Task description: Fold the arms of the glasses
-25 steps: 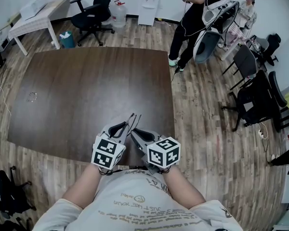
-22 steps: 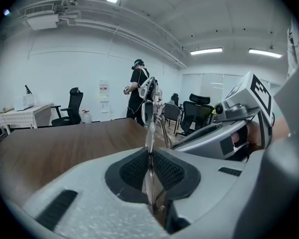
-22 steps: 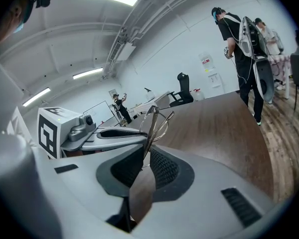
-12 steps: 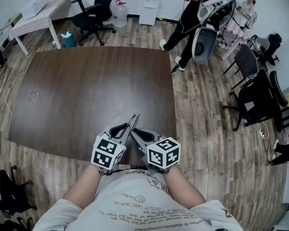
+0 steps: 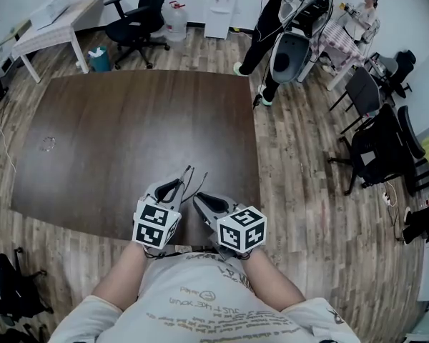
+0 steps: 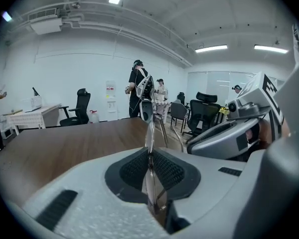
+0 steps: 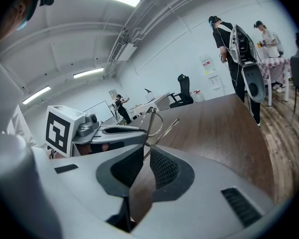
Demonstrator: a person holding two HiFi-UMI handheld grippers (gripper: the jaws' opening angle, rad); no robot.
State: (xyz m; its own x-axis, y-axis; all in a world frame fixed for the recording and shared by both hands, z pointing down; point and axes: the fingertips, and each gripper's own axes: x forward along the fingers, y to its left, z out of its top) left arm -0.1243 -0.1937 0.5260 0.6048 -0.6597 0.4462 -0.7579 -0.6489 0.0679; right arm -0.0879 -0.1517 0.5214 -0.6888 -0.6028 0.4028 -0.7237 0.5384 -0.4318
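Thin wire-framed glasses are held over the near edge of the dark wooden table. My left gripper is shut on them; in the left gripper view the frame stands clamped between the dark pads, with the lenses and an arm sticking out ahead. My right gripper sits just to the right, jaws a narrow gap apart with nothing between them. In the right gripper view the glasses show beyond its tips, held by the left gripper, one arm angled out.
A small object lies at the table's left. A person carrying equipment stands beyond the far right corner. Black chairs stand on the right; a white table and office chair at the back left.
My left gripper has drawn a little left with the glasses, so their tips now stand apart from the right gripper. The person at the back has walked left.
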